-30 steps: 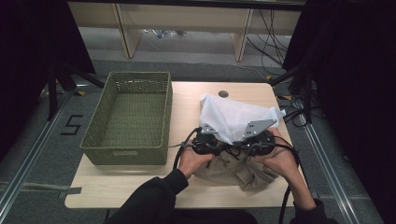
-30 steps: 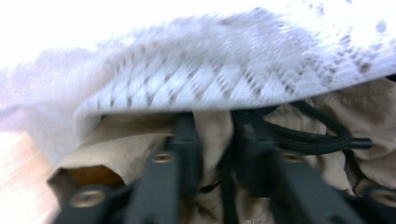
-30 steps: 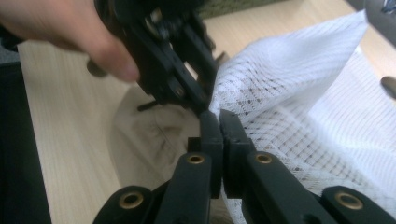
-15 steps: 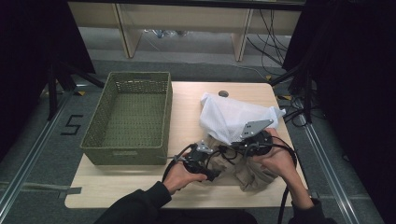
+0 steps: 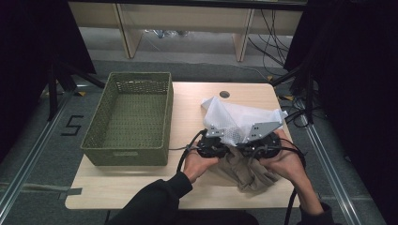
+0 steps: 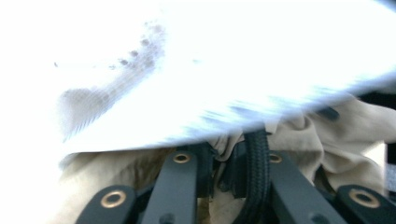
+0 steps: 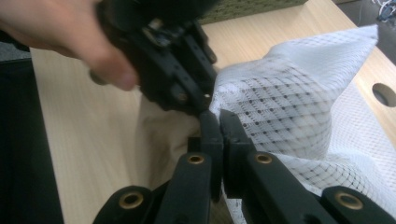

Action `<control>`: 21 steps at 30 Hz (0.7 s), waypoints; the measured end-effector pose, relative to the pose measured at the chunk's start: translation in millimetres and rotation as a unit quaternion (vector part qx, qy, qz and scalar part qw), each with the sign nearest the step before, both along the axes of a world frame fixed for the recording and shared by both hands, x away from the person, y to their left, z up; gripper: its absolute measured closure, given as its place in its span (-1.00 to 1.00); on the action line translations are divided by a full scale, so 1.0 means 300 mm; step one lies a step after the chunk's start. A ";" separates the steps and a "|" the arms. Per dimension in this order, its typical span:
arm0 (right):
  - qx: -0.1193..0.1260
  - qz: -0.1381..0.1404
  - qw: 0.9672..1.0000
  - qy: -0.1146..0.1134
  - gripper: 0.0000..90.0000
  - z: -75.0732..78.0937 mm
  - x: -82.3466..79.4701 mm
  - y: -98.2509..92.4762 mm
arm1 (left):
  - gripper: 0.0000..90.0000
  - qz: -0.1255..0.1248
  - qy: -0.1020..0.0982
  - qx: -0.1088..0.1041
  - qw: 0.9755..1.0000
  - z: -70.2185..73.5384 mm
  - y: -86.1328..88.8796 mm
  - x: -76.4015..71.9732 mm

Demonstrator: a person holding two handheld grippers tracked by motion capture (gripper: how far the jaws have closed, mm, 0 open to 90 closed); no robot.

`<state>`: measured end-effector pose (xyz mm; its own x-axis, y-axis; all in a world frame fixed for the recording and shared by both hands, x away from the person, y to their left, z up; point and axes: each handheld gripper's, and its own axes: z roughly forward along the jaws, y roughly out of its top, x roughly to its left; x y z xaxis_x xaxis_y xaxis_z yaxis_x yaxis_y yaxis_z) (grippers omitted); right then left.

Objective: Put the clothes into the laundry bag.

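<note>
Done: beige garment (image 5: 244, 169) partly inside white mesh bag (image 5: 237, 119).
Left: stuffing, then wicker basket (image 5: 129, 117).
Right gripper (image 7: 218, 122): clamped on the bag's edge.
Left gripper (image 5: 212, 146): jaws just closing; grip unclear.

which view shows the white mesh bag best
The high view: the white mesh laundry bag lies whole on the wooden table, over a beige cloth. The right gripper view shows its netting close, pinched by the right claw. In the left gripper view it is a bright blur.
</note>
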<state>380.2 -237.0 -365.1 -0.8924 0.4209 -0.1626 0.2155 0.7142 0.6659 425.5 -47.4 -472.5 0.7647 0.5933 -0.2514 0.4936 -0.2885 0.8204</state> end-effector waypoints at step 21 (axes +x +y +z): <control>-0.018 0.001 1.000 0.022 1.00 -0.071 0.017 0.018 | -0.54 -0.056 0.039 0.087 0.994 -0.106 0.053 -0.155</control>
